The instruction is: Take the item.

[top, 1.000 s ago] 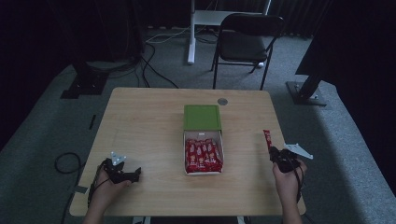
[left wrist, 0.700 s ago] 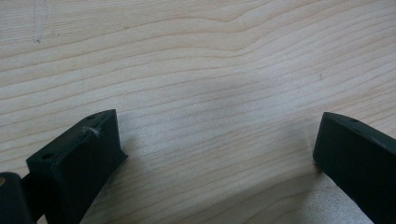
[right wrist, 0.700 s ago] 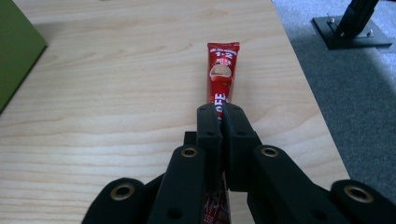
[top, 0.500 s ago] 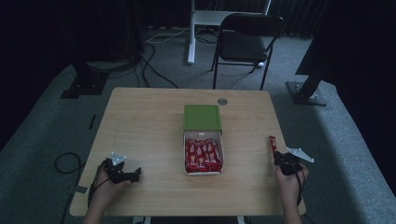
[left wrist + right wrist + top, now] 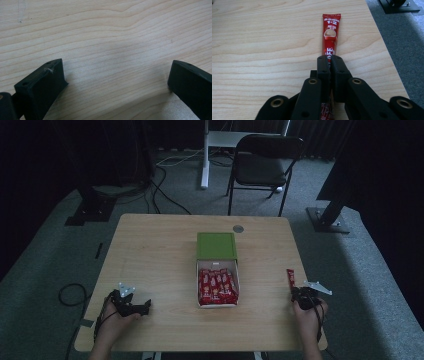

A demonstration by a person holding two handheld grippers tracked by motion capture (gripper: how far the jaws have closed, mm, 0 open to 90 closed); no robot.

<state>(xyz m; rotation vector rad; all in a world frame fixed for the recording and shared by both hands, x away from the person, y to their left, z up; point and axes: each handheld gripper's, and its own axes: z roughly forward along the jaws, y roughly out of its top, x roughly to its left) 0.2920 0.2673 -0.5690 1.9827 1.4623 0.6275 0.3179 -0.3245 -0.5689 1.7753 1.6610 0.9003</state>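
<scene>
Right gripper (image 5: 331, 58) clenched on a red coffee sachet (image 5: 331, 35), jaws pinching its lower part; sachet sticks out fwd past the jaw tips, low over the table (image 5: 160, 255) near the right edge, toward the near right corner. Can't tell if its far end touches the wood. High view: same sachet (image 5: 290, 278) points away from the right gripper (image 5: 296, 292), person's hand behind it at the near edge. Left gripper (image 5: 115, 82) released, jaws wide apart, nothing btwn them, just bare wood; high view has the left gripper (image 5: 142, 306) near the near left corner. Box (image 5: 218, 304) at table center, packed w/ red sachets (image 5: 217, 287), green lid (image 5: 216, 245) flipped back toward the far edge. Box well apart from both grippers.
</scene>
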